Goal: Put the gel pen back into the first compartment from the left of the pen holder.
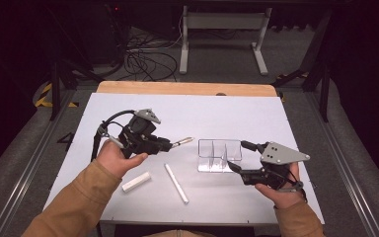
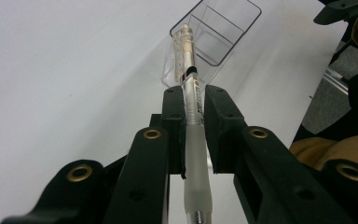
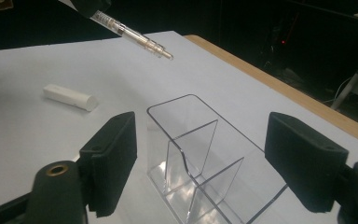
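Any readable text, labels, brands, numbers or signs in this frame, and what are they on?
"4": painted on the floor left of the table.
Print on the pen barrel, held in the left gripper: red and dark marks, too small and blurred to read.
Nothing legible on the clear organizer or the white stick.

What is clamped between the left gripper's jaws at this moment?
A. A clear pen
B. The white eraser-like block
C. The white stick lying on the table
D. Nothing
A: in the left gripper view the left gripper has its jaws closed on the clear pen, which points toward the clear divided organizer.
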Available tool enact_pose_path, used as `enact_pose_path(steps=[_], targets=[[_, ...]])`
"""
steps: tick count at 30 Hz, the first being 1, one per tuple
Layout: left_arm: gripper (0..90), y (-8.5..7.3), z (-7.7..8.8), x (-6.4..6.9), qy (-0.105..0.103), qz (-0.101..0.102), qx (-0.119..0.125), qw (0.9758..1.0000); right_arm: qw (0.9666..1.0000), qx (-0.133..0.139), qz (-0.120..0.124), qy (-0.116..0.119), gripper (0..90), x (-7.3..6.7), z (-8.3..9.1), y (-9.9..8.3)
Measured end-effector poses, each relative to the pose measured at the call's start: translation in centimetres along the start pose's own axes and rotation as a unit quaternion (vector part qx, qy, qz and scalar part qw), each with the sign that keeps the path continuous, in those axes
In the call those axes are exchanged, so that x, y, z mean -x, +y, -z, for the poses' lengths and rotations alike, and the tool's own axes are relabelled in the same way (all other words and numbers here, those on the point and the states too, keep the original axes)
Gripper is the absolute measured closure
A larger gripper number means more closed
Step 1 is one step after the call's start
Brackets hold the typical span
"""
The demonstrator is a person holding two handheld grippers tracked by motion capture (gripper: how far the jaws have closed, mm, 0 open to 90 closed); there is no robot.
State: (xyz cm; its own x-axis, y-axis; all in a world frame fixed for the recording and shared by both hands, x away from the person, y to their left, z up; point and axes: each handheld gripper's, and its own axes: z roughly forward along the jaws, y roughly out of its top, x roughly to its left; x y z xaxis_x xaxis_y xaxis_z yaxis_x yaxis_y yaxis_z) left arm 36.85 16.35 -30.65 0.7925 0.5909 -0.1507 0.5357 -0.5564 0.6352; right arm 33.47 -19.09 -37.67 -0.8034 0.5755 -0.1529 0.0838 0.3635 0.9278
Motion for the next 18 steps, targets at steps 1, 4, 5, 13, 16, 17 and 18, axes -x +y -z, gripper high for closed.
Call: enact_pose_path(steps=[1, 4, 5, 13, 16, 17, 18], targets=[[79.4, 0.3, 0.0, 0.1, -0.002, 0.002, -0.005, 1.0000, 1.0000, 0.001, 0.000, 0.000, 25.5, 0.0, 0.1, 0.0], [79.4, 1.0, -0.1, 0.4, -0.004, 0.002, -0.013, 0.9999, 1.0000, 0.003, -0.002, -0.001, 25.3, 0.0, 0.2, 0.0], [79.4, 1.2, -0.1, 0.4, -0.006, 0.000, -0.016, 0.9999, 1.0000, 0.002, -0.001, -0.001, 25.3, 0.0, 0.2, 0.0], [79.4, 2.5, -0.9, 0.9, -0.006, -0.004, -0.036, 0.9993, 1.0000, 0.004, -0.002, -0.004, 25.1, 0.0, 0.4, 0.0], [79.3, 3.1, -1.3, 1.1, -0.005, -0.008, -0.044, 0.9990, 1.0000, 0.005, 0.000, -0.005, 24.7, 0.0, 0.5, 0.0], [79.4, 3.2, -1.4, 1.2, -0.008, -0.004, -0.047, 0.9989, 1.0000, 0.005, 0.000, -0.006, 24.6, 0.0, 0.5, 0.0], [79.4, 3.4, -1.6, 1.3, -0.007, -0.007, -0.049, 0.9988, 1.0000, 0.005, 0.000, -0.006, 24.6, 0.0, 0.6, 0.0]])
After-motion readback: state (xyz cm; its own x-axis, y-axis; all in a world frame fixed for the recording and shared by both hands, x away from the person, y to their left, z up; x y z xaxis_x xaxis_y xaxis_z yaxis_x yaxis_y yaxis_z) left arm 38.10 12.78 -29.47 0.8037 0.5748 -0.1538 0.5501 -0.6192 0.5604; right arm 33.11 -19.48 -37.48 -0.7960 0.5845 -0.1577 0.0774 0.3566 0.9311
